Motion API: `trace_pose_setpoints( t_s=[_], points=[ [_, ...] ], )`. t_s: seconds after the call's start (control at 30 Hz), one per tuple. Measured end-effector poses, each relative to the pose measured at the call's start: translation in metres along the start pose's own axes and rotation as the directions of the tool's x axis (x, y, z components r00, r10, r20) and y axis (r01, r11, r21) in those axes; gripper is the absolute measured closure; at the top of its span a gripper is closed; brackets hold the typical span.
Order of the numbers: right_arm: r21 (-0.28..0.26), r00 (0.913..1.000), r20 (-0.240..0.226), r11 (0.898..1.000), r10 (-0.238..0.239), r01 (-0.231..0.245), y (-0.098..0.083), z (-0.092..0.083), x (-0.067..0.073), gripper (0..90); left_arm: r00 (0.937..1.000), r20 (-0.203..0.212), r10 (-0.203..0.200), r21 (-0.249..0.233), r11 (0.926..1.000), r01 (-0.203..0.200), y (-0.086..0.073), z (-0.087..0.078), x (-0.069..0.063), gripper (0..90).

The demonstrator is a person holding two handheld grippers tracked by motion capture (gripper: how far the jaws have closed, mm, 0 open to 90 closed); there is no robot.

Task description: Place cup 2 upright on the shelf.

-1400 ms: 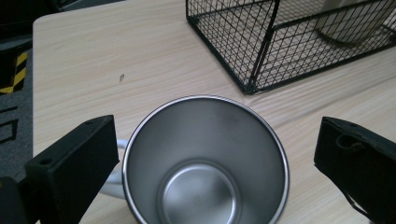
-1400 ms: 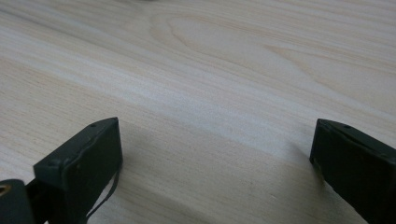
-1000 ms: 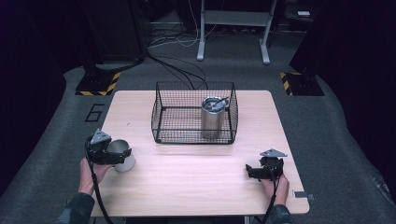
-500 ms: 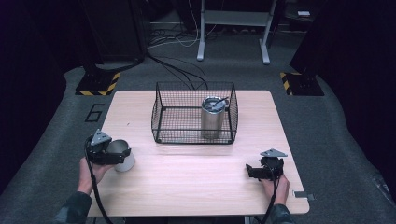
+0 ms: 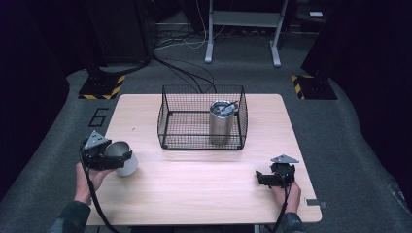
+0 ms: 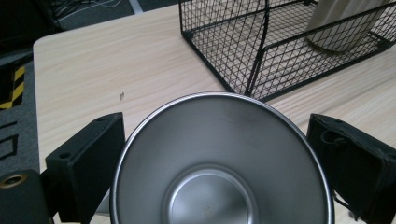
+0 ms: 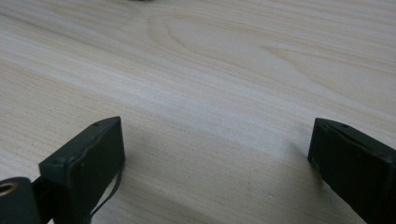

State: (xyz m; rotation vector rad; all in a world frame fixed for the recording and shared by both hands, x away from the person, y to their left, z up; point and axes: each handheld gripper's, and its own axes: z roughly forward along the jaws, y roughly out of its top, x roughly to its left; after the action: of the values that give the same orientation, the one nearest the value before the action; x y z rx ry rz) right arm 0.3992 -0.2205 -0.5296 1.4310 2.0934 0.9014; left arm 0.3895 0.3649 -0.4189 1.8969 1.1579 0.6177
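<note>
Between the left gripper's (image 6: 219, 163) wide-spread jaws, a steel cup (image 6: 222, 172), sides touching.

We see the wire basket (image 5: 202, 118) standing at twelve o'clock on the tabletop (image 5: 204, 179), its mesh walls barring any sideways entry; only its open top lets a hand in. Inside, the steel tumbler (image 5: 222, 121) fills its three o'clock end, while its nine o'clock half is bare. In front of the basket, toward six o'clock, we find a broad open strip of wood between the left tongs (image 5: 109, 158) at eight o'clock, whose jaws flank a steel cup (image 6: 222, 161), and the right tongs (image 5: 267, 178) at four o'clock, spread wide over bare wood.
</note>
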Motion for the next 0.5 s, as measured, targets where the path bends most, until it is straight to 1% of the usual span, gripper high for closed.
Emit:
trace_pose_setpoints(
  t_s=[0.1,0.17,0.27,0.3,0.5],
  points=[
    [0.0,1.0,0.0,1.0,0.0,0.0,0.0,0.0,0.0,3.3,1.0,0.005,0.008,-0.008,0.9999,-0.008,0.006,-0.004,-0.004,6.7],
    [-0.005,1.0,-0.003,1.0,0.008,-0.008,0.0,0.0,0.0,3.2,0.9997,0.009,0.022,-0.014,0.9997,-0.022,0.01,-0.007,-0.008,6.7],
    [-0.004,1.0,-0.004,1.0,0.006,-0.006,0.0,0.0,0.0,3.2,0.9993,0.02,0.033,-0.013,0.9994,-0.033,0.015,-0.009,-0.011,6.7],
    [-0.005,1.0,-0.004,1.0,0.003,-0.003,0.0,0.0,0.0,3.1,0.999,0.018,0.041,-0.005,0.9991,-0.041,0.018,-0.011,-0.014,6.7],
    [-0.003,1.0,-0.004,1.0,0.002,-0.002,0.0,0.0,0.0,3.1,0.9984,0.016,0.054,-0.02,0.9984,-0.054,0.025,-0.017,-0.02,6.7]
  ],
)
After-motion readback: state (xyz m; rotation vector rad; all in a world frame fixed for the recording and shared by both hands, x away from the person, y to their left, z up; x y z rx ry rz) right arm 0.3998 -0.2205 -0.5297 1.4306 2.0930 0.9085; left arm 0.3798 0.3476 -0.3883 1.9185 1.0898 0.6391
